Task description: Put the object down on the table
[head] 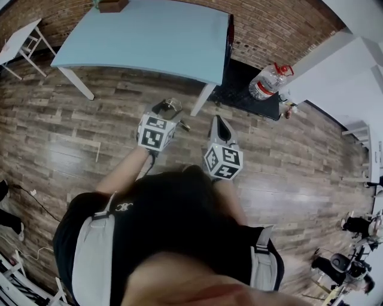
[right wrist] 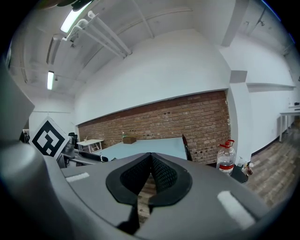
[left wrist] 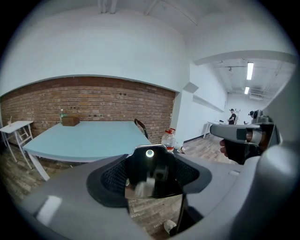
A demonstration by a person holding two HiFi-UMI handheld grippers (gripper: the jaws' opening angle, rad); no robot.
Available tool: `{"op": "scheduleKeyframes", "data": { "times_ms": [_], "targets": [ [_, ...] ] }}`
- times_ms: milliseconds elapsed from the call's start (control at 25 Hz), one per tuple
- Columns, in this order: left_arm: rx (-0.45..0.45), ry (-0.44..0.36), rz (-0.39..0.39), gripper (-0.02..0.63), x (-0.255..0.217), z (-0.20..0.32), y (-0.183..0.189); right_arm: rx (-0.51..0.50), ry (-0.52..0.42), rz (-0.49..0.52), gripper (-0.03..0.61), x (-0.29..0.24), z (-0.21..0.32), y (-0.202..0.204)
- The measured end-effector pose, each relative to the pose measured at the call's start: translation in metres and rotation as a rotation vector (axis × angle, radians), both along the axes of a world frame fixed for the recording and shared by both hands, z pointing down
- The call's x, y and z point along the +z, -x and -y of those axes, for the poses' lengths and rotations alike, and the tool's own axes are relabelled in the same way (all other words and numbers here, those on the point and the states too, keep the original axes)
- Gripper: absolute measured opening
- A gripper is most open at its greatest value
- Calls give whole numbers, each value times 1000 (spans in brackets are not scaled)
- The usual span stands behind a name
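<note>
We are looking at a pale blue table standing on white legs, with a brown box at its far edge. In front of the table the floor is showing brown wood planks, and behind it the wall is showing red-brown brick. Right of the table, a clear bottle is wearing a red cap on a black mat. The left gripper and right gripper are showing grey shells, black-and-white square markers and black textured jaws. The left jaws are framing a glossy black object.
</note>
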State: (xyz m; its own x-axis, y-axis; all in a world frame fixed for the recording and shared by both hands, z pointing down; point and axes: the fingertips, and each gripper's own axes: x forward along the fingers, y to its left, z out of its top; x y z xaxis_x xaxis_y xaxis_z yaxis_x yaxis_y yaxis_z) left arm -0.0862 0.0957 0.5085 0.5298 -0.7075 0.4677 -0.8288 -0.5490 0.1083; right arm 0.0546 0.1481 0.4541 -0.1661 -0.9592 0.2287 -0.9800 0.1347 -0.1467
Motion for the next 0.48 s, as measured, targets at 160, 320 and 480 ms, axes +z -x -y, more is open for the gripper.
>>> {"op": "scheduleKeyframes", "data": {
  "times_ms": [160, 320, 480],
  "targets": [
    [-1, 8, 12, 293, 7, 3, 3, -6, 3, 4, 14, 4, 7, 3],
    [-16, 16, 18, 293, 9, 14, 10, -40, 8, 16, 14, 9, 22, 12],
    [-25, 20, 23, 292, 14, 37, 9, -55, 2, 28, 14, 13, 46, 11]
  ]
}}
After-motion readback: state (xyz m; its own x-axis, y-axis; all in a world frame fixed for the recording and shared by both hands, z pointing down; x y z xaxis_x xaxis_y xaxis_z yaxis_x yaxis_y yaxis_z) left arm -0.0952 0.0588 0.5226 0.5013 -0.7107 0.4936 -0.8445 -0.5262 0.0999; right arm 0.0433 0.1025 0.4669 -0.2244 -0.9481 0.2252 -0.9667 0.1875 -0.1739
